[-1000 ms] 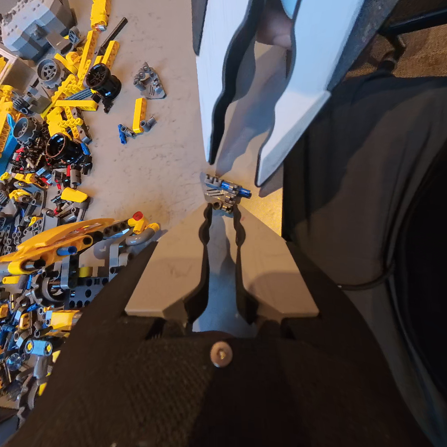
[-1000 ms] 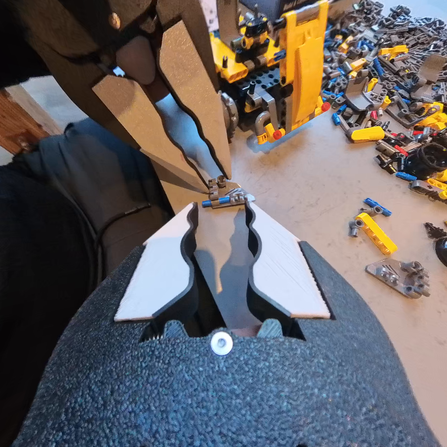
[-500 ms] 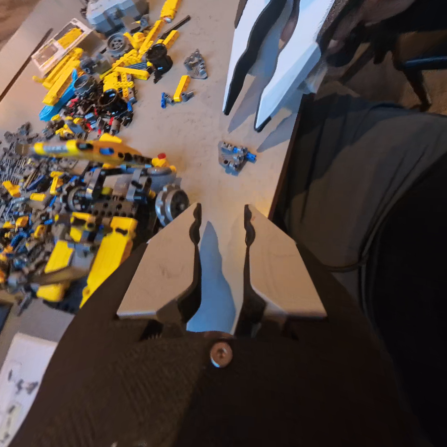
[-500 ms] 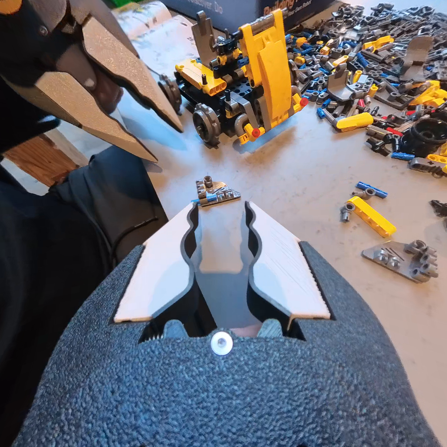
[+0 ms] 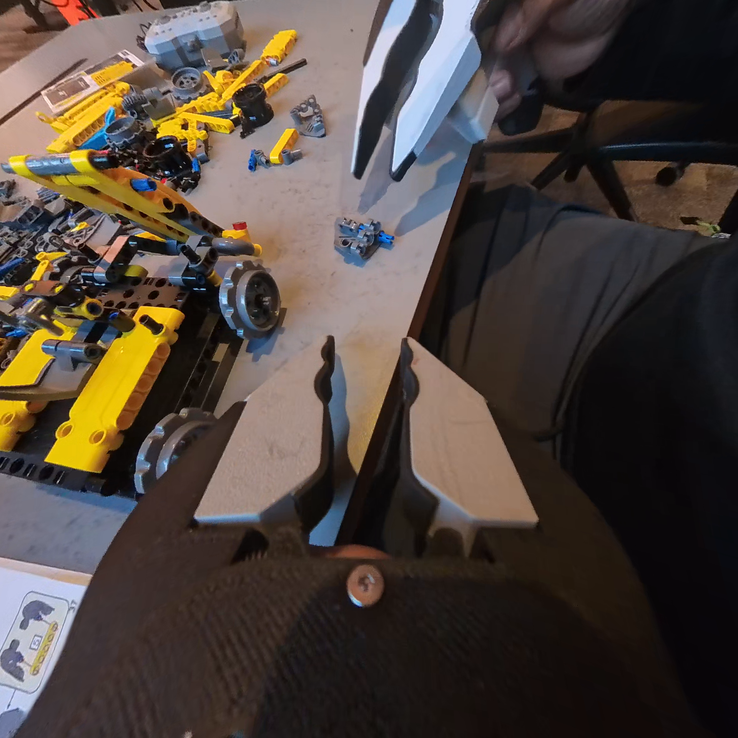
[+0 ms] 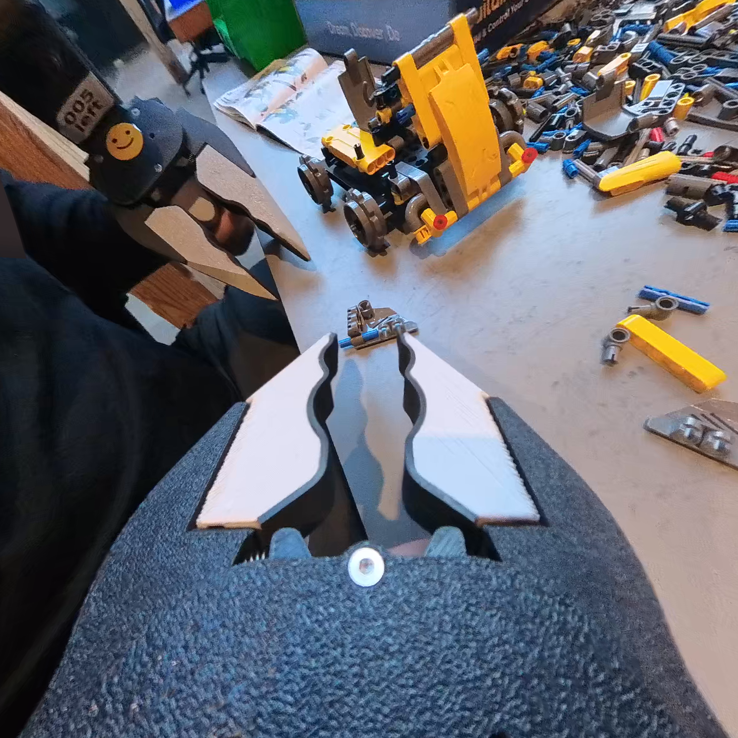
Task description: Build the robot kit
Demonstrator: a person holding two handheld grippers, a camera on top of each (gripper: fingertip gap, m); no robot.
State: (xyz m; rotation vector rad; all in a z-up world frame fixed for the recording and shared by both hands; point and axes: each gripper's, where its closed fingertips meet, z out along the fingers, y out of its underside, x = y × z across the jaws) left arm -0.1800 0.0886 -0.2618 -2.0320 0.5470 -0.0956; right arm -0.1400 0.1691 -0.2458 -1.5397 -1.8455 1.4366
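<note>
Grey and blue, a small plastic brick assembly (image 6: 373, 327) lies flat on the pale table (image 6: 519, 303), just past the right gripper (image 6: 365, 339), whose jaws gape empty. Left gripper (image 5: 365, 345) hovers apart, spread, holding nothing, yellow-and-black wheeled brick model (image 5: 120, 339) beside it.

A small grey plate piece (image 6: 377, 325) with a blue pin through it lies flat near the desk (image 6: 519, 327) edge, just beyond the parted right fingers (image 6: 403, 351), untouched.
</note>
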